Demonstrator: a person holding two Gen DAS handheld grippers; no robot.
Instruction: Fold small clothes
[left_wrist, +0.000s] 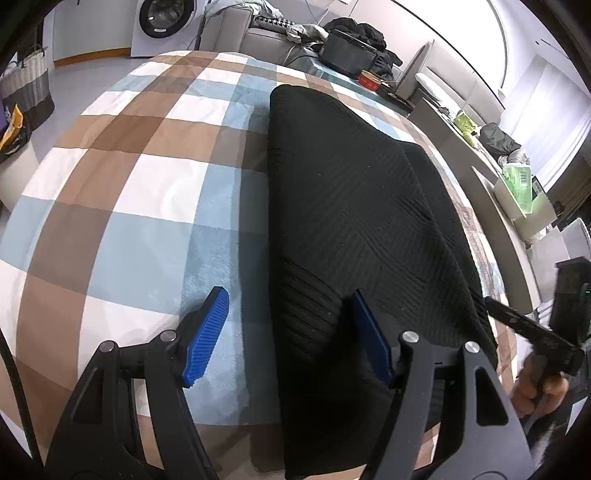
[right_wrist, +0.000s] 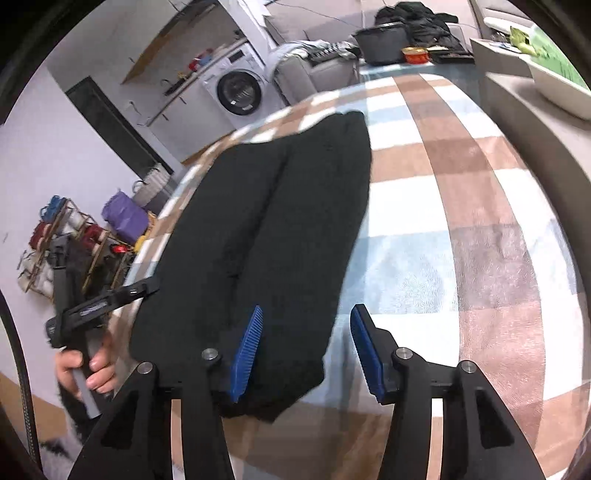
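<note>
Here we have the black garment (left_wrist: 351, 206) lying lengthwise on the checked blanket (left_wrist: 122, 173), already doubled into a long narrow strip with a seam line running down its middle, which keeps it flat and ready for a crosswise fold. Our left gripper (left_wrist: 291, 338) straddles the near left edge, its blue pads apart, clamping nothing. Our right gripper (right_wrist: 306, 354) sits over the near right corner, jaws likewise parted, cloth beneath one pad but not pinched. We judge both are placed at the near end so each can take a corner and carry it toward the far end.
</note>
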